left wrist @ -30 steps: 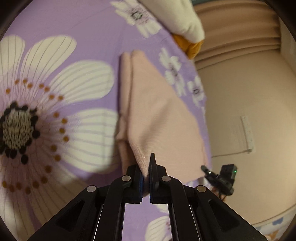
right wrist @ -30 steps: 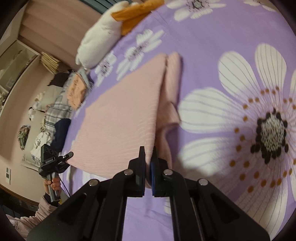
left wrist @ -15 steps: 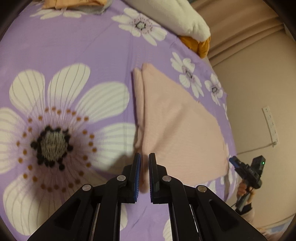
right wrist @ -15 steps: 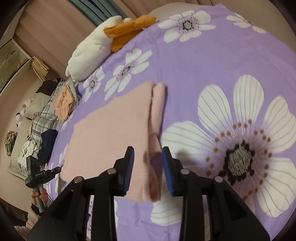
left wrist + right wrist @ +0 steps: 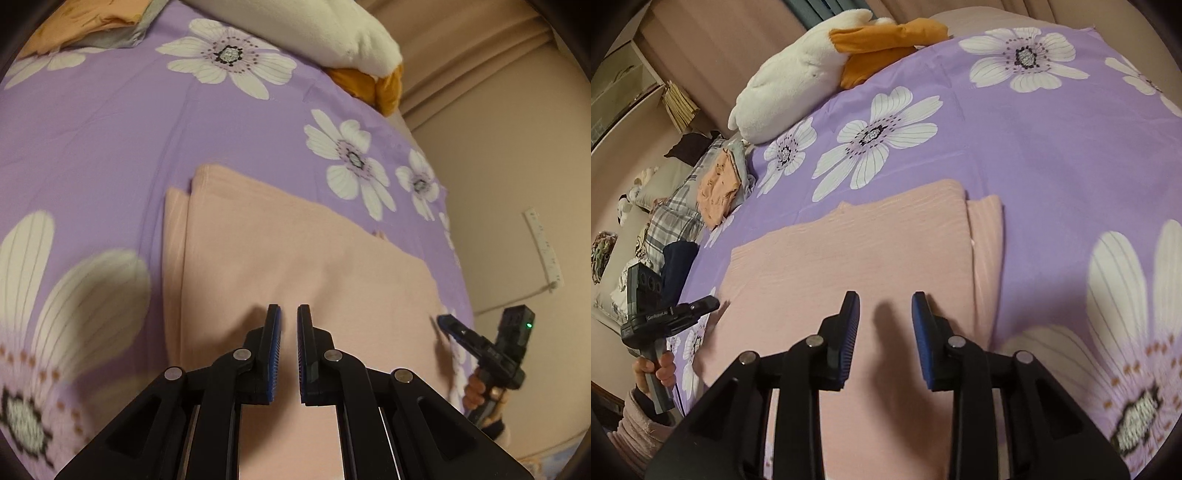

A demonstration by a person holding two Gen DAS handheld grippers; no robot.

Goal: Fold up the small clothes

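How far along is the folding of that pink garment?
One fold looks done: the pink garment lies flat on the purple sheet, doubled over with a layer edge showing along one side. Nothing is in hand; the left gripper and right gripper hover above it, holding nothing. Further folds probably remain.

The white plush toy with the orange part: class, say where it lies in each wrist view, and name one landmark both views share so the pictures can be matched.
Left wrist view: the white plush toy lies at the top edge, right of centre, on the purple flowered bedspread.
Right wrist view: the toy lies upper left, at the bedspread's far edge.
Shared landmark: the folded pink garment lying flat ahead of both grippers.
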